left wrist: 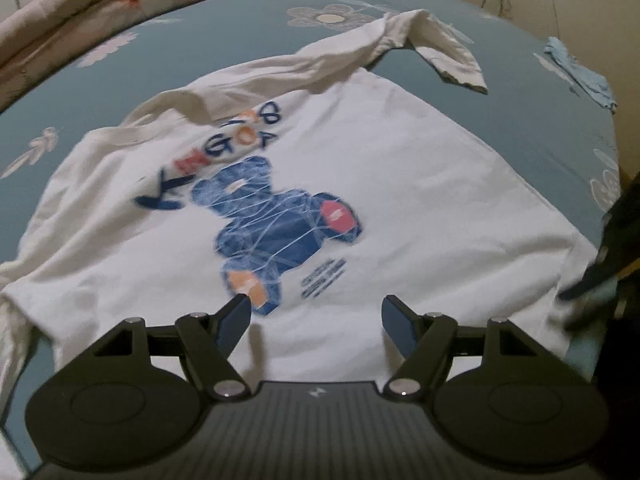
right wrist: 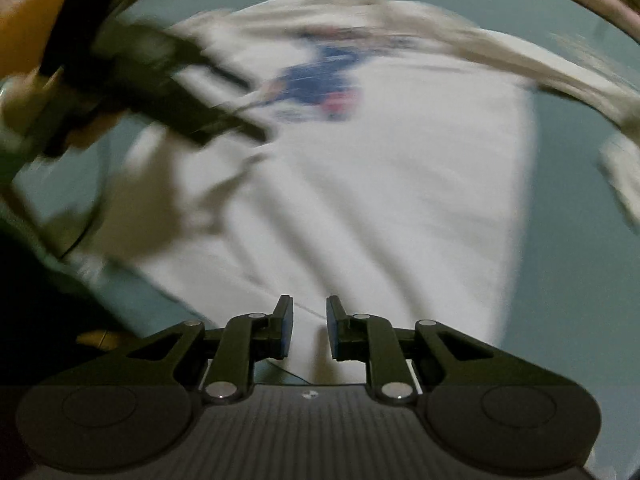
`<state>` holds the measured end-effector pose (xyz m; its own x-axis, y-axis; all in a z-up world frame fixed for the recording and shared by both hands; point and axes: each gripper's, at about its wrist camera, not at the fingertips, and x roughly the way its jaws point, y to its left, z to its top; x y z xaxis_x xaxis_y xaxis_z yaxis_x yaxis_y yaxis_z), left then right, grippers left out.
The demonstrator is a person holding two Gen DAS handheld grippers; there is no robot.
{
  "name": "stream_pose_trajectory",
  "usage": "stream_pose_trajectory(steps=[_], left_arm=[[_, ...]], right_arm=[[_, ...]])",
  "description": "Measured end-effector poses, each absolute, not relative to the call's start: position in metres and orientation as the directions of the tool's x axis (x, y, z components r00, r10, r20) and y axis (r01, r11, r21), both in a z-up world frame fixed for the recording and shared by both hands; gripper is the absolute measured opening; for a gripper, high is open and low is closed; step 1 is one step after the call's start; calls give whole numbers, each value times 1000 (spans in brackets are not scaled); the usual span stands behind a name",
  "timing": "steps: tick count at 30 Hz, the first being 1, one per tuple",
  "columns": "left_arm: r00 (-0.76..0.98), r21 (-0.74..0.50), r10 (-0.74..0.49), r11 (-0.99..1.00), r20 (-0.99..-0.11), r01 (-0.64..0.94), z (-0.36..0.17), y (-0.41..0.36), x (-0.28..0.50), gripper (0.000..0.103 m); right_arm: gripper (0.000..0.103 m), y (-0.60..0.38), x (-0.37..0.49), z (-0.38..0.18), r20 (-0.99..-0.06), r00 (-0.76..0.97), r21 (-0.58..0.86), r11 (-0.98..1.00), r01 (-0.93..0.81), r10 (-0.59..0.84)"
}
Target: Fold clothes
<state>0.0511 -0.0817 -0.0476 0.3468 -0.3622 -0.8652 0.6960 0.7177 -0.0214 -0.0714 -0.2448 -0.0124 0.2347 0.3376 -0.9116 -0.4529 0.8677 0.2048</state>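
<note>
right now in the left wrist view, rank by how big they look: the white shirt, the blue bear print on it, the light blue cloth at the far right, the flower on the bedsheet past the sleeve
1. white shirt
2. blue bear print
3. flower and light blue cloth: they look about alike, and both lie far from the camera near the fisheye edge, so no ranking between them.

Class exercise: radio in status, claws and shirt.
Left claw open, empty. Right claw slightly open, empty. White bear-print shirt spread flat, unfolded. Nothing in the way.
</note>
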Motion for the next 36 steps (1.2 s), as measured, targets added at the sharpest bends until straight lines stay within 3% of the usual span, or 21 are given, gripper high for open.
stream_pose_trajectory(steps=[6, 9, 14, 16, 17, 18, 24, 26, 27, 28, 29, 33, 36], left_arm=[[316, -41, -378, 695, -870, 718, -38, -60, 27, 72], [277, -58, -399, 652, -874, 756, -33, -55, 12, 72], [182, -144, -455, 593, -872, 792, -26, -45, -7, 72], [152, -169, -471, 572, -869, 803, -25, -43, -15, 72], [149, -161, -473, 553, -868, 818, -25, -44, -20, 72], [145, -152, -476, 530, -867, 835, -24, -45, -26, 72], [132, -53, -496, 341, -858, 938, -30, -64, -64, 72], [134, -26, -475, 314, -870, 949, -42, -74, -66, 69], [142, -11, -450, 320, -882, 947, -49, -78, -64, 55], [162, 12, -417, 339, -894, 941, -55, -82, -61, 35], [178, 28, -390, 361, -903, 932, -61, -85, -57, 31], [162, -62, -412, 479, -897, 876, -61, -74, -30, 33], [153, -107, -413, 542, -898, 833, -64, -68, -14, 36]], right_arm=[[21, -196, -70, -25, -871, 76, 310, 662, -682, 486], [29, -175, -69, -30, -870, 38, 297, 585, -755, 492], [30, -159, -73, -39, -887, -1, 247, 473, -846, 461], [20, -153, -78, -43, -905, 27, 181, 440, -880, 425], [8, -152, -74, -42, -908, 25, 183, 448, -875, 419], [4, -151, -71, -40, -910, 22, 187, 457, -870, 415], [4, -164, -45, -23, -877, 14, 260, 499, -827, 481], [4, -167, -38, -21, -871, 22, 264, 507, -821, 490], [5, -167, -35, -21, -873, 28, 259, 511, -819, 487], [5, -167, -33, -21, -877, 40, 246, 519, -818, 478], [6, -167, -31, -22, -881, 51, 234, 528, -817, 470], [14, -176, -41, -13, -886, 94, 200, 558, -806, 453], [15, -183, -55, -4, -878, 92, 208, 548, -810, 469]])
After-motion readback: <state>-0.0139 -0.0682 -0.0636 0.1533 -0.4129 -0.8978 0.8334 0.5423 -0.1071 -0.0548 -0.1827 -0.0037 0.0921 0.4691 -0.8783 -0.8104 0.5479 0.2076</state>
